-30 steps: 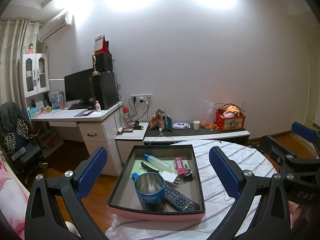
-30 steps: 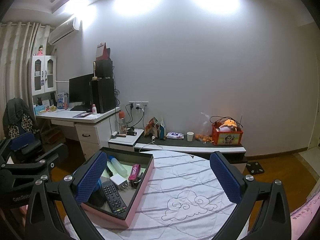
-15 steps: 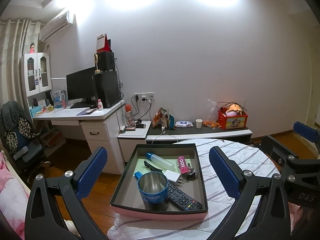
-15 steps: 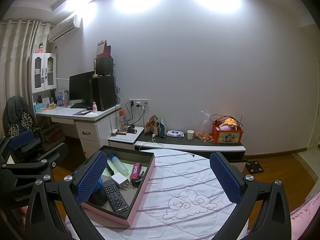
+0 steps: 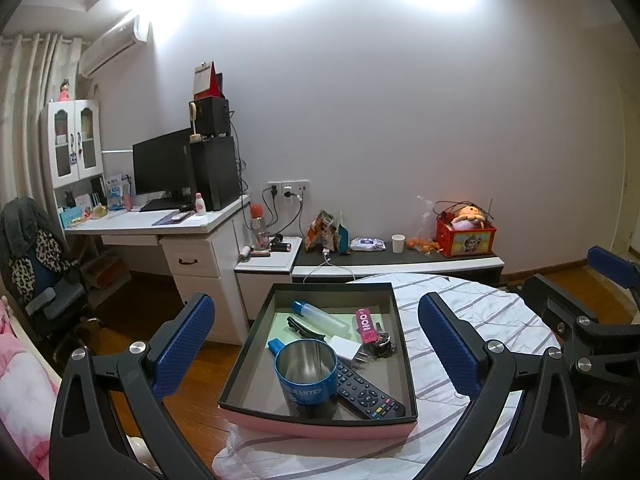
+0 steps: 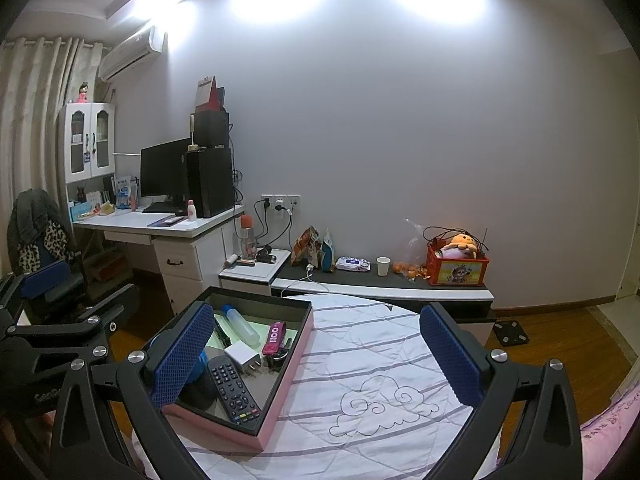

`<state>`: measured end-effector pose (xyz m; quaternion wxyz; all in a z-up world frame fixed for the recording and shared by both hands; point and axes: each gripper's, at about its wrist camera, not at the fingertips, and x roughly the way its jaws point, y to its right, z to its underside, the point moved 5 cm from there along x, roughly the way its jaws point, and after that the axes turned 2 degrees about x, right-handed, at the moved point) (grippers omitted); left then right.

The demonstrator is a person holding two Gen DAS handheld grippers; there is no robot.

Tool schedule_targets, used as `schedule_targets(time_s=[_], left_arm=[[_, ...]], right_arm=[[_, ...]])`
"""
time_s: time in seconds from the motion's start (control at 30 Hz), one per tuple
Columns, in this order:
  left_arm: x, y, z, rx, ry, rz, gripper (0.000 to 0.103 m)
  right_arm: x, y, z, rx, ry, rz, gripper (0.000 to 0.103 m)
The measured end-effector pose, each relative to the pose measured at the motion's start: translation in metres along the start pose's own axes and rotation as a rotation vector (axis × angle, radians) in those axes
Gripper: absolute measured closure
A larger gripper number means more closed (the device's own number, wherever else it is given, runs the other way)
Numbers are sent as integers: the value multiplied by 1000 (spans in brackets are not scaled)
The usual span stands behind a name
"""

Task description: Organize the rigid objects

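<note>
On the bench (image 6: pixel 400 360) sits our pink-sided box (image 5: pixel 320 426), and everything we can see is already inside it: blue mug (image 5: pixel 306 376), remote (image 5: pixel 366 392), white plug (image 5: pixel 349 350), clear bottle (image 5: pixel 320 316), black hair clip (image 5: pixel 302 326), pink stick (image 5: pixel 365 324), keys (image 5: pixel 384 342). We hold the left claw (image 5: pixel 316 344) spread wide above the box, pinching nothing; the right claw (image 6: pixel 316 356) is spread too, over bare cloth. This could be a sort waiting or a sort finished, we can't call it. Any reach in, we judge, wants a steep, slow drop: the pieces lie crowded, the remote tucked against the mug.
</note>
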<state>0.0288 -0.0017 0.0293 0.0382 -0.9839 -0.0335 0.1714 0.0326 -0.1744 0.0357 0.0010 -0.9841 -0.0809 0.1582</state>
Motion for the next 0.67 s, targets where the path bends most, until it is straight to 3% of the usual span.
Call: schedule_targets(time_s=[0.67], left_arm=[[5,0,4,-8,8,15,0]], right_arm=[[5,1,6,7,-24,-1,0]])
